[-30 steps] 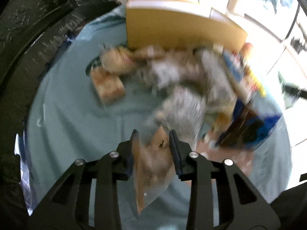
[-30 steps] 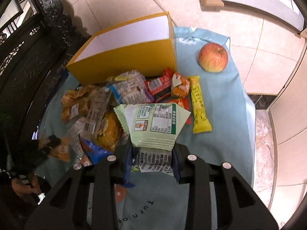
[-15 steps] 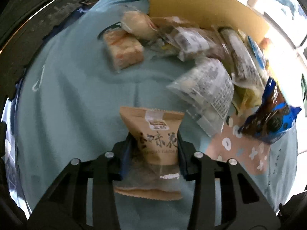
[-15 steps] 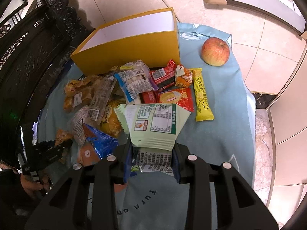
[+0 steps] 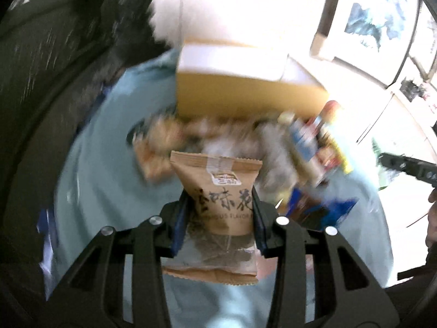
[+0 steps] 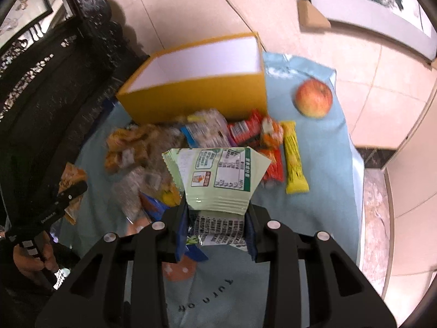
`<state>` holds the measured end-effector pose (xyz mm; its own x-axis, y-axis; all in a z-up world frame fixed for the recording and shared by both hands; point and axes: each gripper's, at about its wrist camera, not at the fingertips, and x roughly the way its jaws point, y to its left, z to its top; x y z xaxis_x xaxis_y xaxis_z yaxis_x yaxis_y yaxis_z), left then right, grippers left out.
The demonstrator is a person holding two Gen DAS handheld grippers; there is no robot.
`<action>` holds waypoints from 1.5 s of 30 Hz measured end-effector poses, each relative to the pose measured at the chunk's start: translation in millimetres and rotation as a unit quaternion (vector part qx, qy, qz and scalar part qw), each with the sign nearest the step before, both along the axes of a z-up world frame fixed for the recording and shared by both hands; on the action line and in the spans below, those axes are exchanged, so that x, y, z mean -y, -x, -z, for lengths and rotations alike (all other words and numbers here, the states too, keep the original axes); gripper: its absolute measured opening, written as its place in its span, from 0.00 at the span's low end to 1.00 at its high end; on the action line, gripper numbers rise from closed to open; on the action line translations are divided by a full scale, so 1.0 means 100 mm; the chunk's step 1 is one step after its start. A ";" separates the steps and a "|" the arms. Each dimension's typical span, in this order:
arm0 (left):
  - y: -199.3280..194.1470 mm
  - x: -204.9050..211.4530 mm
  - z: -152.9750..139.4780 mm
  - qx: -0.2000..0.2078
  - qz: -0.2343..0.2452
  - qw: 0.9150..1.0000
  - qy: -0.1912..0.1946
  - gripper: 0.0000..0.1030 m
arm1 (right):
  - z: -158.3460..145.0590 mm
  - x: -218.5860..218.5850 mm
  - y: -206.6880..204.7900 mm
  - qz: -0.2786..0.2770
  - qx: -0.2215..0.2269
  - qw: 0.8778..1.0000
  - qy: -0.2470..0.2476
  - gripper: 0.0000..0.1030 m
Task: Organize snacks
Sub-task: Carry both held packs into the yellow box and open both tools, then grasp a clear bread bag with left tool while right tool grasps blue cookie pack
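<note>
Left hand-held gripper (image 5: 220,207) clamps a brown packet (image 5: 218,191); right hand-held gripper (image 6: 217,218) clamps a green packet (image 6: 215,175). Both tilt downward.

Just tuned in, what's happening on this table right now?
A person is sorting snacks with two tools. The left hand-held gripper is shut on a brown snack packet, the right hand-held gripper on a pale green packet; both packets are clear of the blue cloth. A pile of wrapped snacks lies in front of the open yellow box, which looks empty. An apple sits apart, to the box's right.
</note>
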<state>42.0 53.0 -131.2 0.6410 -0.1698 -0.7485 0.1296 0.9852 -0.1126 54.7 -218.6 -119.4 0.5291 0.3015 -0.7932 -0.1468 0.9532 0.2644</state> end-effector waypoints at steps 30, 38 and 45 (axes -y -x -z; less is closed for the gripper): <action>-2.10 0.24 -0.77 0.058 -0.074 0.995 -0.025 0.98 | -0.62 0.00 -1.93 0.026 0.040 0.998 0.033 0.67; -1.03 0.33 0.02 0.014 -0.017 0.998 -0.058 0.98 | 0.14 0.43 -1.03 0.071 -0.021 0.996 0.051 0.66; -0.34 0.22 0.00 0.025 -0.009 0.999 -0.042 0.98 | 0.05 0.30 -0.26 0.075 0.003 0.996 0.053 0.67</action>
